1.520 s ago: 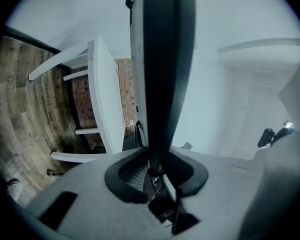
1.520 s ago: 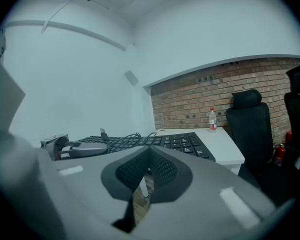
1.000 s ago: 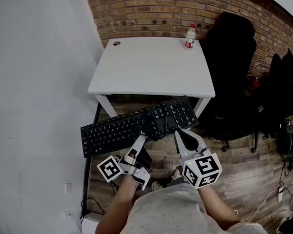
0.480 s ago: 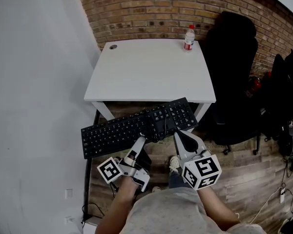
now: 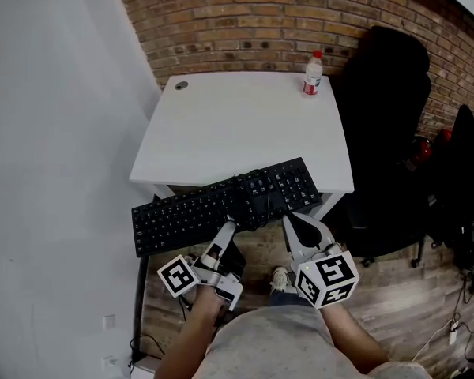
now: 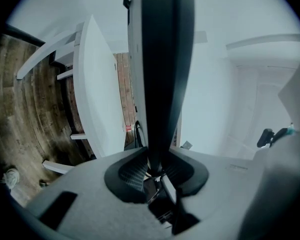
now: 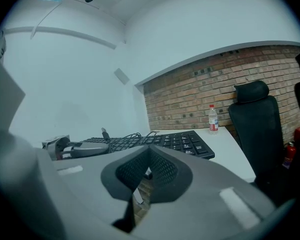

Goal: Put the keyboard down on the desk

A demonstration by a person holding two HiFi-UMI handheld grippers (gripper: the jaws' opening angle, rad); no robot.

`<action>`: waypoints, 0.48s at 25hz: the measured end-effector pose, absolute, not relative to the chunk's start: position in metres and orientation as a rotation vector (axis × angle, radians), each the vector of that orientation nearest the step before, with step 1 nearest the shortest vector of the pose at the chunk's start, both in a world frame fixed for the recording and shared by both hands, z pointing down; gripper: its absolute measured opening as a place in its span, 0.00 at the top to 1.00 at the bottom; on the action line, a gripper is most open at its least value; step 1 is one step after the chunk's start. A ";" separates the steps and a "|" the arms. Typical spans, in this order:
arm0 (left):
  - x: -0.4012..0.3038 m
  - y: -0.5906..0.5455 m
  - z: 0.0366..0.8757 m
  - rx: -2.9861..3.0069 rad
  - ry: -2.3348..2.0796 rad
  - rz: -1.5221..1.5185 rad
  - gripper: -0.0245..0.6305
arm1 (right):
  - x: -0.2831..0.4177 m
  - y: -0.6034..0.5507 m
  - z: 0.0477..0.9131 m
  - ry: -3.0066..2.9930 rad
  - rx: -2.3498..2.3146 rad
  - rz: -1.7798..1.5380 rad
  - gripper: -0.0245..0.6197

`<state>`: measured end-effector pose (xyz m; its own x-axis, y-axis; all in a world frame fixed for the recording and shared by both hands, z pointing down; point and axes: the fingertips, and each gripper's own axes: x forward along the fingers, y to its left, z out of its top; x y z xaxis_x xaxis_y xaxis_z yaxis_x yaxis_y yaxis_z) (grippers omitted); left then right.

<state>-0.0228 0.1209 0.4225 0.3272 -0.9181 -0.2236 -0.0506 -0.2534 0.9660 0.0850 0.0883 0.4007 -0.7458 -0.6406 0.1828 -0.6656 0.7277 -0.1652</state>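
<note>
The black keyboard [image 5: 197, 212] is held clear at the near edge of the white desk [image 5: 237, 125], its right end overlapping the desk top and its left end out over the wooden floor [image 5: 395, 290]. The left tool [image 5: 231, 223] pinches the keyboard's near edge. The right tool [image 5: 289, 215] is pressed together with nothing between its jaws, its tip at the keyboard's near edge.

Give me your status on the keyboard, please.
Left gripper shut on keyboard. Right gripper shut at its near edge. Keyboard not yet down on desk. Bottle at far corner, not in the way.
</note>
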 end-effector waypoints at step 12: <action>-0.015 0.050 0.420 1.560 -0.961 -1.105 0.83 | 0.086 0.013 0.399 -2.847 0.973 0.367 0.95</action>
<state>-0.0149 0.0500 0.4200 0.2794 -0.9389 -0.2009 -0.0683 -0.2281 0.9712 0.0856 0.0130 0.3989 -0.7885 -0.5879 0.1807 -0.6145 0.7652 -0.1918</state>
